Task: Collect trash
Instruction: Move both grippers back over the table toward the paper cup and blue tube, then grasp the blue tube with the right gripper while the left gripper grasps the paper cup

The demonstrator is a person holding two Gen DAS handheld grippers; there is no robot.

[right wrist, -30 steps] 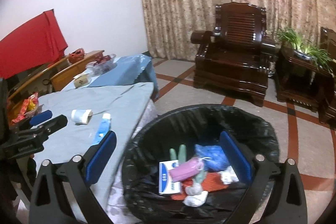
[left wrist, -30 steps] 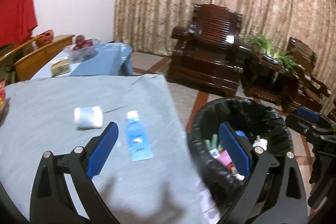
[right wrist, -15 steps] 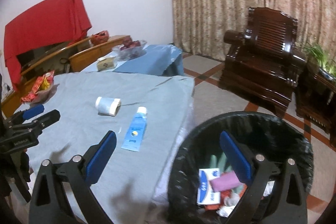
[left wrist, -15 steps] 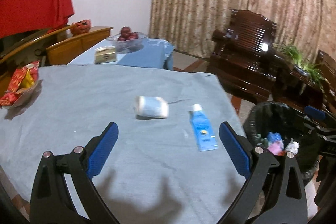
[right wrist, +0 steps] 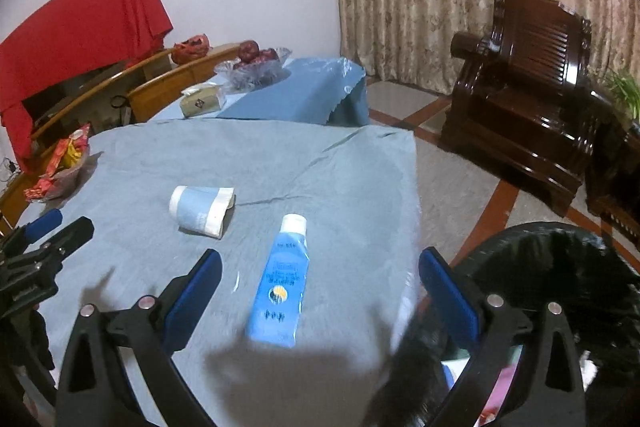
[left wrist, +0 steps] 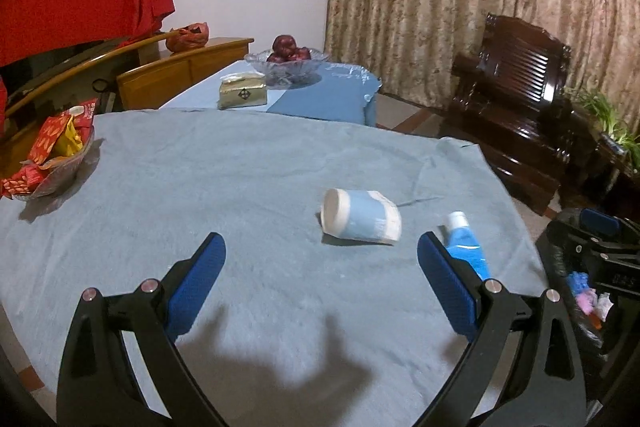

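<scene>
tube (right wrist: 280,279) lies between the open right claw (right wrist: 320,287) fingers.

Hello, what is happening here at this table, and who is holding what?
A person holds two grippers and is collecting trash. Both the left gripper and the right gripper are open and empty above the table. A crushed paper cup and a blue tube lie on the cloth. The black-lined trash bin beside the table already holds some rubbish.

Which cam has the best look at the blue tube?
Right wrist: the blue tube lies whole and unblocked between the open fingers, white cap and label showing. Left wrist shows only the cap and upper part; the right finger pad hides the rest.
</scene>
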